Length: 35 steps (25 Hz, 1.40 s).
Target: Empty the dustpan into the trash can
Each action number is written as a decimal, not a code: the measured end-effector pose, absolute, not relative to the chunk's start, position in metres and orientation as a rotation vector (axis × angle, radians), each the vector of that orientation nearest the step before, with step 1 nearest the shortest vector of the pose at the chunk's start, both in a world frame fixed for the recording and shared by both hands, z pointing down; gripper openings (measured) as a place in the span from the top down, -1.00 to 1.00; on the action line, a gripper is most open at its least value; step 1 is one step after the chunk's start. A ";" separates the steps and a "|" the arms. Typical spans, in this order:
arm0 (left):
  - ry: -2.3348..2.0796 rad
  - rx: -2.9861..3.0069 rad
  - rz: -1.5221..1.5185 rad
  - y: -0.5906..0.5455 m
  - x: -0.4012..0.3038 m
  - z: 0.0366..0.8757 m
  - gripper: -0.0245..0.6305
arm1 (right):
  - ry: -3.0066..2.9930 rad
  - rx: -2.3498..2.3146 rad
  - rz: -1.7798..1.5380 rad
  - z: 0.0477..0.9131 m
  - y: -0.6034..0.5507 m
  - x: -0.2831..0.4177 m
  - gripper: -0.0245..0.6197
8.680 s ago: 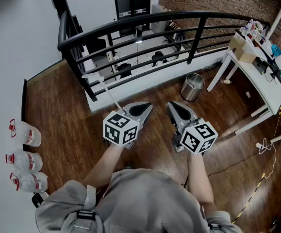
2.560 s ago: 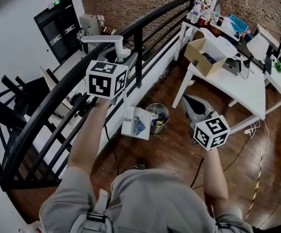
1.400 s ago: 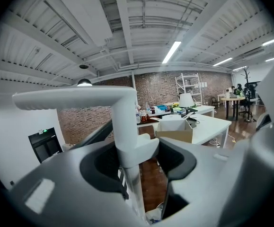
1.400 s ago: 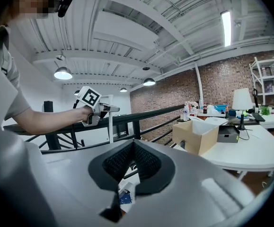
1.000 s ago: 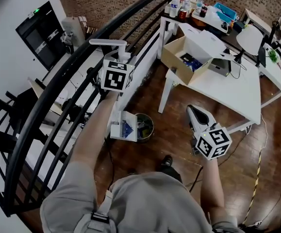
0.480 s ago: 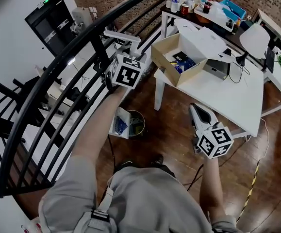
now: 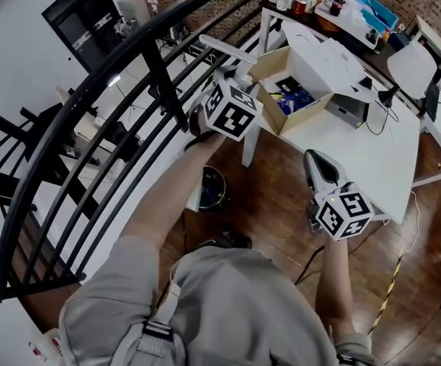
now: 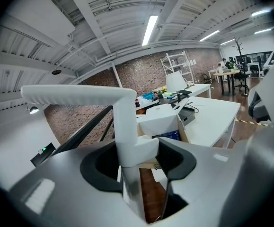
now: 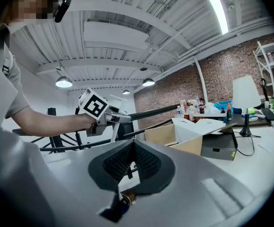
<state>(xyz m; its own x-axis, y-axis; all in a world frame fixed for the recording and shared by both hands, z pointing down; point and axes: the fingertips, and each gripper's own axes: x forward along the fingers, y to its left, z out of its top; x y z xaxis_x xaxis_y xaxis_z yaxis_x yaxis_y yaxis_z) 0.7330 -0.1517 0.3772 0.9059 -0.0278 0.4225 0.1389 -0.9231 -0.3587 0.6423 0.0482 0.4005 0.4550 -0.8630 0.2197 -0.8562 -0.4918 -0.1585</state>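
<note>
My left gripper [image 7: 239, 82] is shut on the long white handle [image 8: 127, 126] of the dustpan, raised beside the black railing; the jaws [image 8: 137, 161] clamp the handle's upright just under its bent top bar. Far below, the dustpan's white pan [image 7: 194, 199] hangs on edge against the round trash can [image 7: 214, 187], mostly hidden behind my left forearm. The can stands on the wood floor with dark and blue litter inside. My right gripper [image 7: 314, 160] floats to the right of the can, shut with nothing in it; its ribbed pads [image 9: 132, 161] meet.
A black metal railing [image 7: 129, 67] runs diagonally on the left. A white table [image 7: 372, 139] carries an open cardboard box [image 7: 289, 90] and bottles close behind the left gripper. Cables and yellow-black tape [image 7: 388, 300] lie on the floor at right.
The left gripper has carried the handle up and right, toward the cardboard box. The pan has swung from tilted over the can to hanging on edge beside it. The right gripper has shifted slightly.
</note>
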 end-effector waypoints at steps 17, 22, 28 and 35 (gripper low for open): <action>0.035 -2.667 -0.675 -0.162 0.708 0.374 0.26 | 2.042 -2.308 -0.377 0.394 0.007 0.688 0.92; 0.179 -2.670 -0.676 -0.185 0.657 0.350 0.26 | 2.198 -2.127 -0.440 0.404 -0.009 0.661 0.92; 0.485 -2.726 -0.663 -0.224 0.564 0.325 0.26 | 2.359 -1.979 -0.419 0.392 -0.030 0.618 0.92; 0.731 -2.788 -0.567 -0.238 0.460 0.302 0.26 | 2.483 -1.875 -0.431 0.394 -0.051 0.556 0.92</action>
